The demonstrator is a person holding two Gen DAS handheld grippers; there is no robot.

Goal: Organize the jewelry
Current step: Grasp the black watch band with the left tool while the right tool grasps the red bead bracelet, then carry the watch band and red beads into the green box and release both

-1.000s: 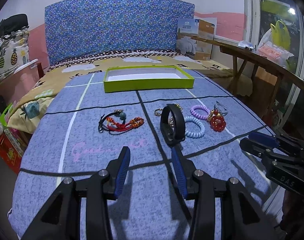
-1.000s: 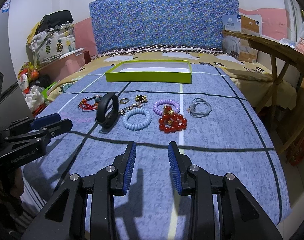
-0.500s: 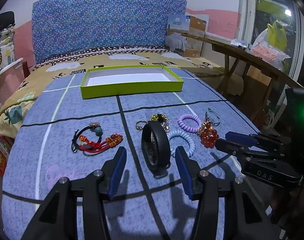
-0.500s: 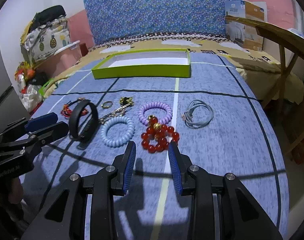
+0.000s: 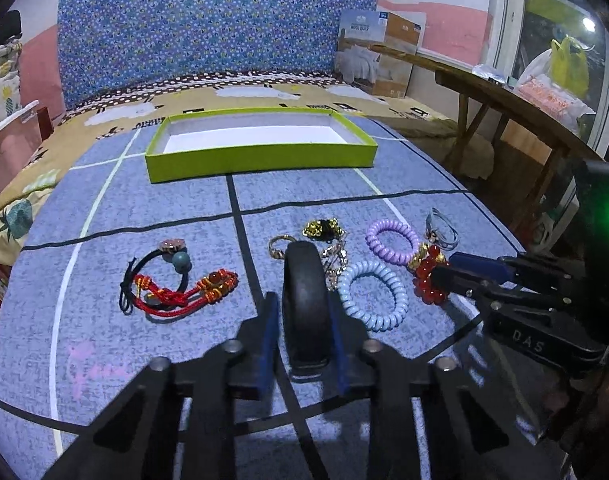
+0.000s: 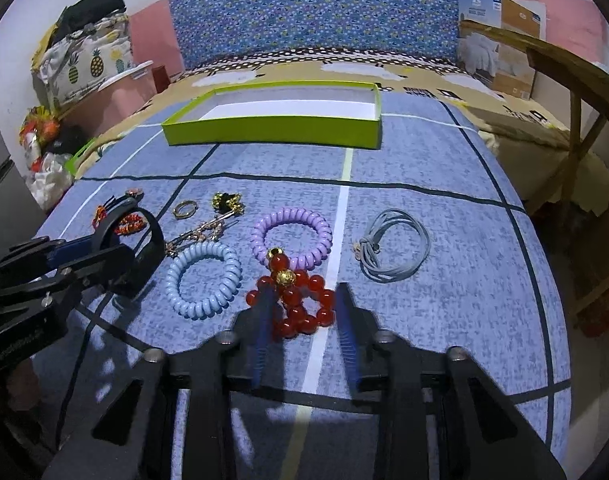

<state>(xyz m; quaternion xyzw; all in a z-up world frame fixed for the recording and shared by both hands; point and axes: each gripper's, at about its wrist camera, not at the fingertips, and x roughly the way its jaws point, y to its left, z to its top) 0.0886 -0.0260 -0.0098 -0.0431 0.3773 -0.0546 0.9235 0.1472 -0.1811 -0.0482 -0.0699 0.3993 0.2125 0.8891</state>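
Jewelry lies in a row on the blue cloth before a lime green tray [image 5: 260, 156], which also shows in the right wrist view [image 6: 272, 132]. My left gripper [image 5: 304, 312] is open, its fingers either side of the upright black band [image 5: 304, 300]. My right gripper [image 6: 304, 312] is open, its fingers around the red bead bracelet [image 6: 296, 304]. A light blue coil tie [image 6: 202, 278], a purple coil tie [image 6: 290, 236], a grey cord loop [image 6: 392, 244], a gold ring [image 6: 183, 209], gold pieces [image 6: 226, 202] and a red-black cord bracelet [image 5: 172, 284] lie around.
The cloth-covered bed [image 5: 144, 216] drops off at its near and side edges. A wooden bench [image 5: 496, 96] stands to the right. A cardboard box [image 5: 378, 52] and a blue headboard [image 5: 208, 28] are behind the tray. Bags [image 6: 84, 56] pile up at the left.
Both grippers have moved forward and down. The left now straddles the black band; the right now straddles the red bead bracelet. The jewelry has not moved.
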